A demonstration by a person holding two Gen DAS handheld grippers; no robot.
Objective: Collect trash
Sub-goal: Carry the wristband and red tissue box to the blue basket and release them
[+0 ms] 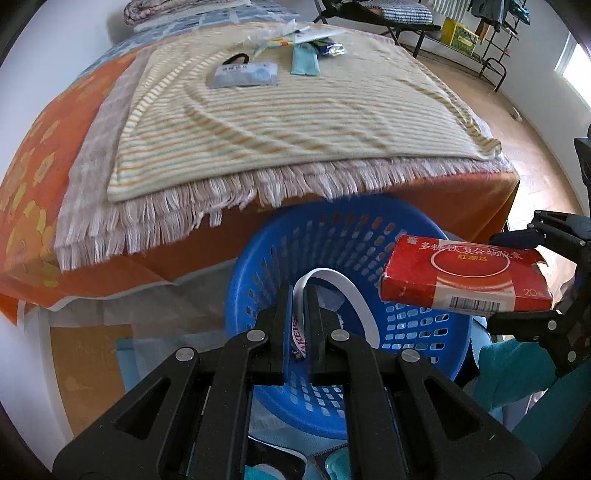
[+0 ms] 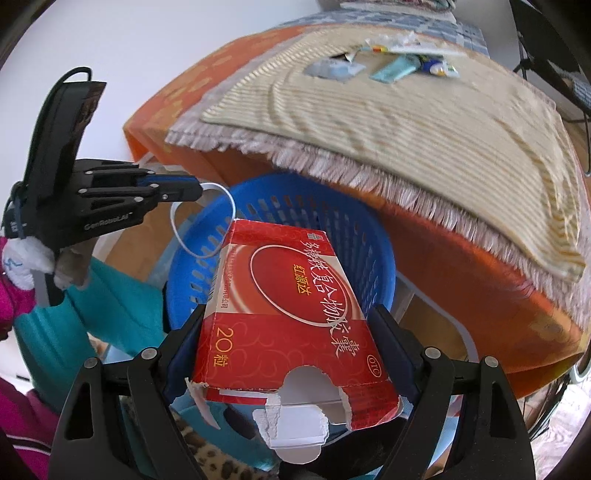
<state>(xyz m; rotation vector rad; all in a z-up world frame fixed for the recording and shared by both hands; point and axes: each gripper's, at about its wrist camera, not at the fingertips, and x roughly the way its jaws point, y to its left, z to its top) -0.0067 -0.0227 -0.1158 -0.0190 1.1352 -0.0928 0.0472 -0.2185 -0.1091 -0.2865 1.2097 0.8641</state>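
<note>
My left gripper (image 1: 298,295) is shut on a white paper band (image 1: 354,299), a loop printed with red letters, held over the blue plastic basket (image 1: 417,332). In the right wrist view the left gripper (image 2: 197,190) holds the band (image 2: 177,225) at the basket's (image 2: 332,229) left rim. My right gripper (image 2: 291,321) is shut on a torn red medicine box (image 2: 295,314) above the basket; the box (image 1: 465,273) and right gripper (image 1: 509,277) also show in the left wrist view. More trash lies on the bed: a grey packet (image 1: 243,74), a teal packet (image 1: 304,61) and wrappers (image 1: 291,35).
The bed (image 1: 92,147) with an orange sheet and a striped fringed blanket (image 1: 295,122) overhangs the basket's far rim. A metal rack (image 1: 461,33) stands on the wooden floor at the far right. White walls lie to the left.
</note>
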